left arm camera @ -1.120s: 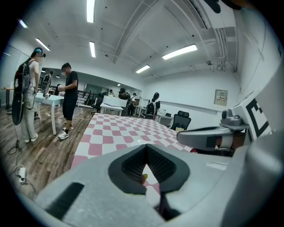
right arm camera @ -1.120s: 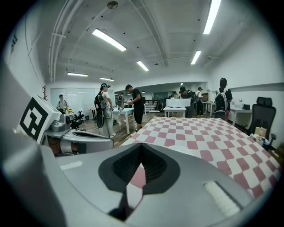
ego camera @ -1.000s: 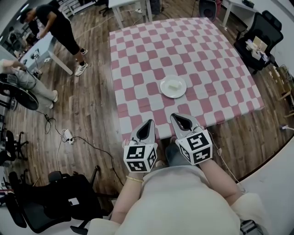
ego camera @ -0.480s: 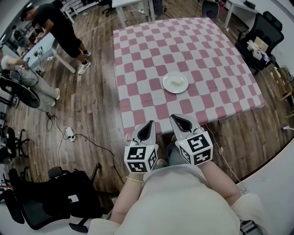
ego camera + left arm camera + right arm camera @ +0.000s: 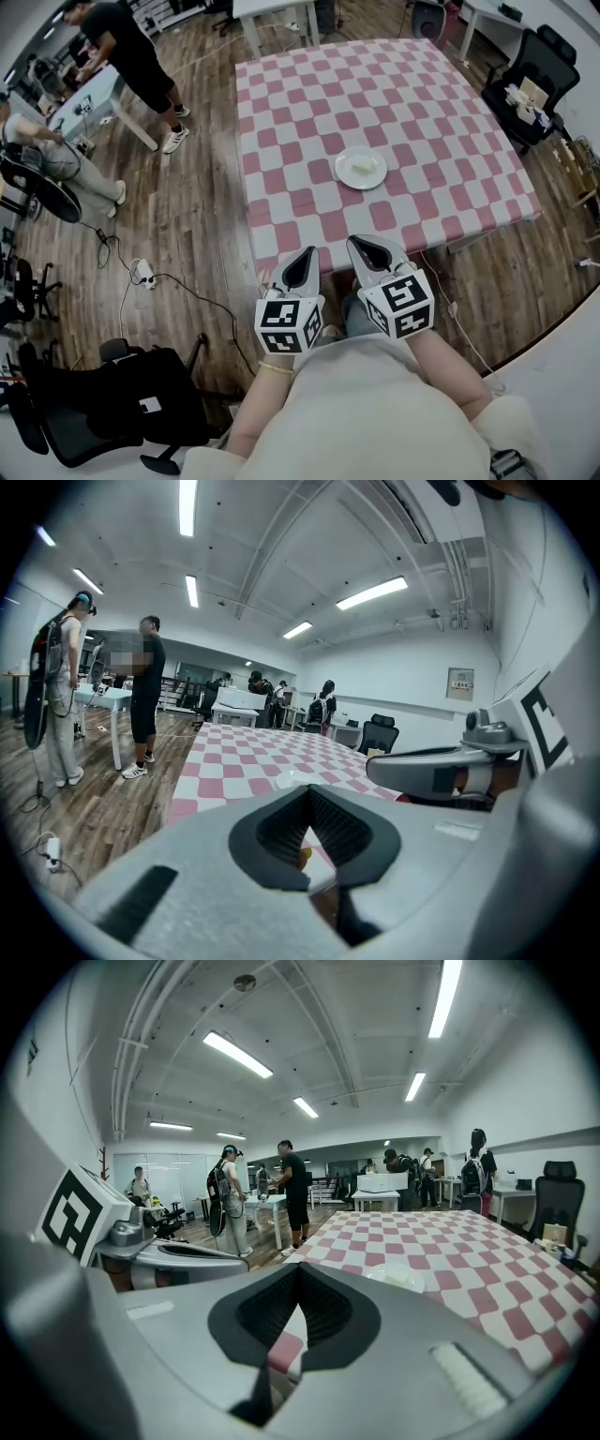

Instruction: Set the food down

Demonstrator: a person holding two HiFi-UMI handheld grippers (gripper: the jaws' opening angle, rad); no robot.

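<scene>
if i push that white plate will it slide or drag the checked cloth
Probably slides whole: the plate looks rigid and shallow. The cloth hangs loose at the edges, so it may bunch. The food lying on it might shift.

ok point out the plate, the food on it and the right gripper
plate (image 5: 343,178): head view, bare part near its left rim
food (image 5: 362,165): head view, its middle
right gripper (image 5: 357,242): head view, tip of its closed jaws

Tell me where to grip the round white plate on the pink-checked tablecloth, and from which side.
Probably the bare near rim of the round white plate, approached low from the person's side of the pink-checked tablecloth. It lies flat with the pale piece of food mid-plate, so only the rim offers an edge.
</scene>
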